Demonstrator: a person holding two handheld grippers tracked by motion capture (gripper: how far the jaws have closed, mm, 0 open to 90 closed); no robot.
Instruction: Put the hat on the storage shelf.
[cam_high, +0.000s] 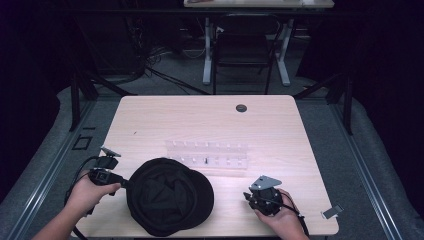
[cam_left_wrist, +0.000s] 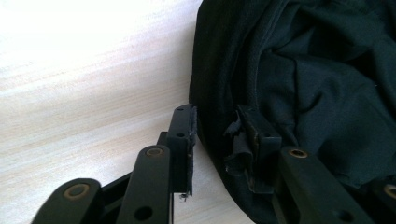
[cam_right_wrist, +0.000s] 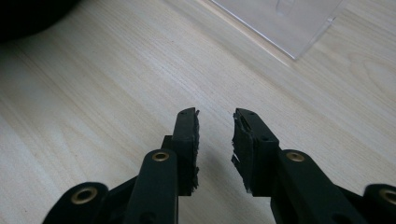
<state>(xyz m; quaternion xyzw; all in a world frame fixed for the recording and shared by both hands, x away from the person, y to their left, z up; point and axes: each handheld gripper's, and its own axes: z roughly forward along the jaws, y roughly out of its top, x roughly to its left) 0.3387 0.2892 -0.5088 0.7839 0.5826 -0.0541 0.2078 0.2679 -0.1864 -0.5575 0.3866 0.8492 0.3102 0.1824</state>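
On the pale wooden counter (cam_high: 150, 117), my left tongs (cam_left_wrist: 215, 135) straddle the black fabric cap's (cam_high: 167, 196) rim, not yet pinching (right tongs (cam_right_wrist: 215, 140) idle, parted, farther).

The high view looks forward and down on the whole surface (cam_high: 210, 115) from above the person's side. The left gripper view sits low and very close, facing the black cap (cam_left_wrist: 303, 70) (at seven o'clock in the high view (cam_high: 167, 197)). The right gripper view skims the bare wood toward the clear rack (cam_right_wrist: 289, 23).
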